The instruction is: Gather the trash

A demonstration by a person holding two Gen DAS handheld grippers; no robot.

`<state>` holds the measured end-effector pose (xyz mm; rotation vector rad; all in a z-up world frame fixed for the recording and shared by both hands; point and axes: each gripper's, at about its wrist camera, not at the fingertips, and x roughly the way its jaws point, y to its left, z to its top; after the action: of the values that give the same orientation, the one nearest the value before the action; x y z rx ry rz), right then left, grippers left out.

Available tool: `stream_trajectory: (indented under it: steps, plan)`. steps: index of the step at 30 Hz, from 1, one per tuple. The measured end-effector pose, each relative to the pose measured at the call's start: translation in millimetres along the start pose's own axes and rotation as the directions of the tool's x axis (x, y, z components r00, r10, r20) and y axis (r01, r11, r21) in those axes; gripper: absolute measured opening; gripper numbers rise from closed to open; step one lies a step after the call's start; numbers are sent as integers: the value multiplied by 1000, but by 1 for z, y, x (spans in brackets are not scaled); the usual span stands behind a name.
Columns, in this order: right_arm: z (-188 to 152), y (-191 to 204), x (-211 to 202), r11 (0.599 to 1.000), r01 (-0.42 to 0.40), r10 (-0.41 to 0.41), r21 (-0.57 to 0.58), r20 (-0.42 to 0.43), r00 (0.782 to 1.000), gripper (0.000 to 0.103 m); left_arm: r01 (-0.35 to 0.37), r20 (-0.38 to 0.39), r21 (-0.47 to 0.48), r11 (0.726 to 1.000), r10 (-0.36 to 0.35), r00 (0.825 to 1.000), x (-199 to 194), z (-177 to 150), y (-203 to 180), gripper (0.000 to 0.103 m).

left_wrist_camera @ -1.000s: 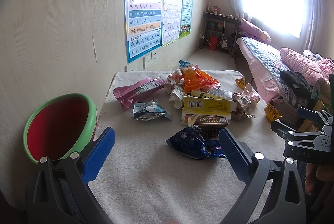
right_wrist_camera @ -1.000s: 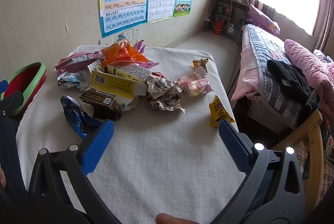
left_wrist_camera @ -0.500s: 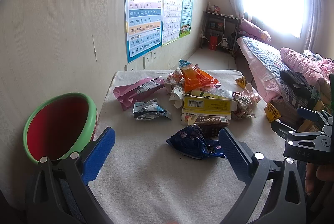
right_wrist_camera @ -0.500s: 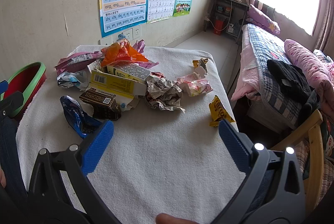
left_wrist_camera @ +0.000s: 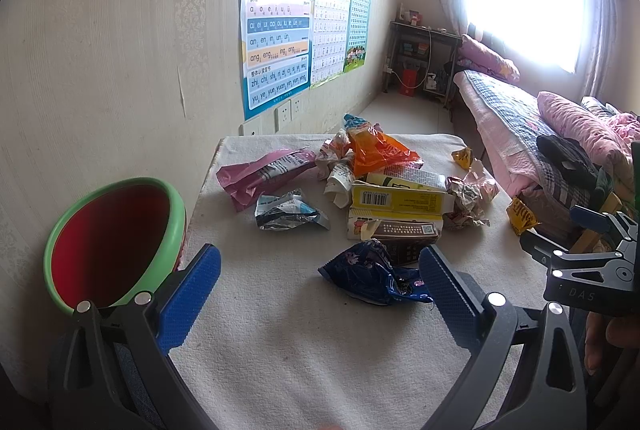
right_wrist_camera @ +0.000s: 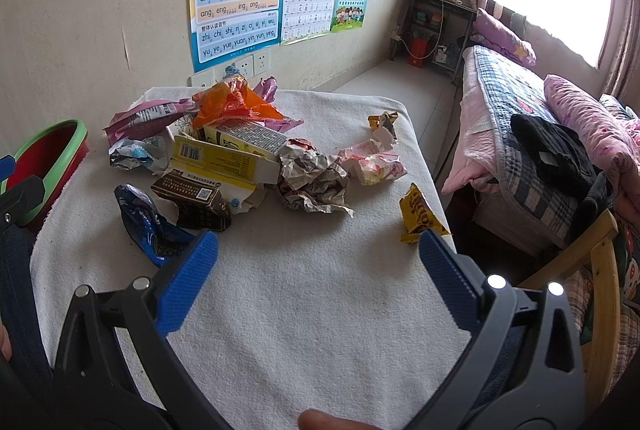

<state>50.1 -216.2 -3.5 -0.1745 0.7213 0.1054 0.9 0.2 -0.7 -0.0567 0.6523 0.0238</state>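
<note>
Your left gripper [left_wrist_camera: 320, 284]: jaws spread wide, holding nothing, held above the near part of the table [left_wrist_camera: 304, 350]. Your right gripper [right_wrist_camera: 318, 270]: likewise wide open and empty, above the white towel-like cover.

Trash on the table, seen from your left wrist camera:
- Dark blue wrapper [left_wrist_camera: 372, 276], nearest item, at 12 o'clock just ahead of your left gripper, close to its right fingertip.
- Brown carton [left_wrist_camera: 408, 234], flattened, touching the blue wrapper's far side.
- Yellow box [left_wrist_camera: 398, 195], torn open, barcode up, lying on the brown carton's far edge.
- Silver-blue foil wrapper [left_wrist_camera: 288, 216], at 11 o'clock, apart from the boxes.
- Pink packet [left_wrist_camera: 260, 175], further at 11 o'clock.
- Orange bag [left_wrist_camera: 380, 149], at the far side of the heap, 12 o'clock.
- Crumpled paper [left_wrist_camera: 468, 199], at 1 o'clock, touching the yellow box.
- Small yellow wrapper [left_wrist_camera: 520, 216], at 2 o'clock near the table's right edge; in your right wrist view it stands just beyond your right fingertip.

Receptacle: green-rimmed red basin [left_wrist_camera: 112, 242], at 9 o'clock, tilted at the table's left edge against the wall.

Surroundings: alphabet posters [left_wrist_camera: 276, 29] on the wall; a bed [left_wrist_camera: 520, 121] at 2 o'clock.
</note>
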Motion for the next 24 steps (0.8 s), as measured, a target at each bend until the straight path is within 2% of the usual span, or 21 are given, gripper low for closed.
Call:
stream_trajectory:
  steps: [24]
  plan:
    - [-1,1,3,1000,3,-3,-4,-14,1000,99,-1,-25,-7,1000,1,1000,6,-5,2,95]
